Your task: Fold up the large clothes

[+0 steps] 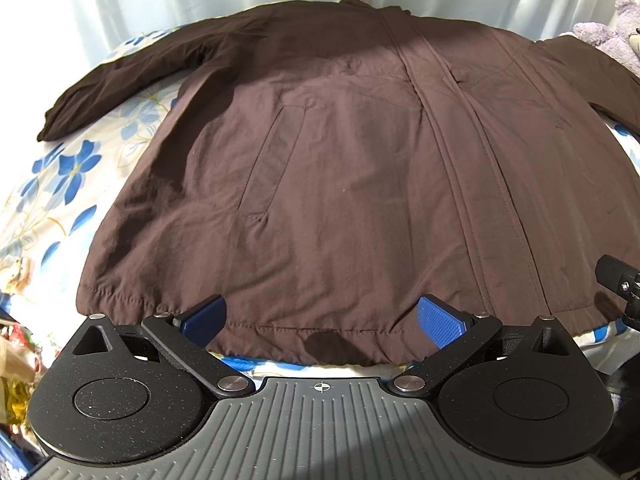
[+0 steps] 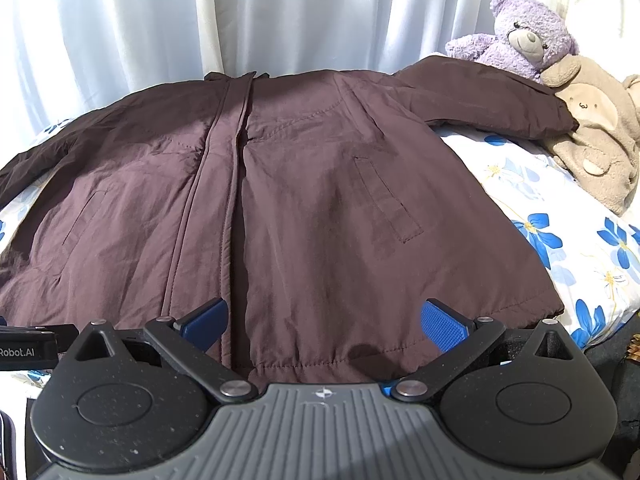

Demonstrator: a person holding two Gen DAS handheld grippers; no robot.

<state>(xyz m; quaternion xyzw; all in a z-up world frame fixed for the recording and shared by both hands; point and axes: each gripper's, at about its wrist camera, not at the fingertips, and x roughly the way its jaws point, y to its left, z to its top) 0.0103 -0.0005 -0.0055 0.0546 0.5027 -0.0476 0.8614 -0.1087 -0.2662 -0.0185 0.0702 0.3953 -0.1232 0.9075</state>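
A large dark brown jacket (image 1: pixel 340 168) lies spread flat, front up, on a bed with a blue-flowered sheet (image 1: pixel 72 176). Its sleeves reach out to both sides and its hem is nearest me. My left gripper (image 1: pixel 322 316) is open, its blue pads (image 1: pixel 440 320) just above the left part of the hem, holding nothing. My right gripper (image 2: pixel 324 316) is open over the hem right of the jacket's (image 2: pixel 320 184) front placket, also empty. The right sleeve (image 2: pixel 492 100) ends by the stuffed toys.
A purple teddy bear (image 2: pixel 520 36) and a beige plush toy (image 2: pixel 592 132) sit at the bed's far right. Pale curtains (image 2: pixel 200 12) hang behind the bed. The flowered sheet (image 2: pixel 560 232) shows right of the jacket. Clutter lies off the bed's left edge (image 1: pixel 12 360).
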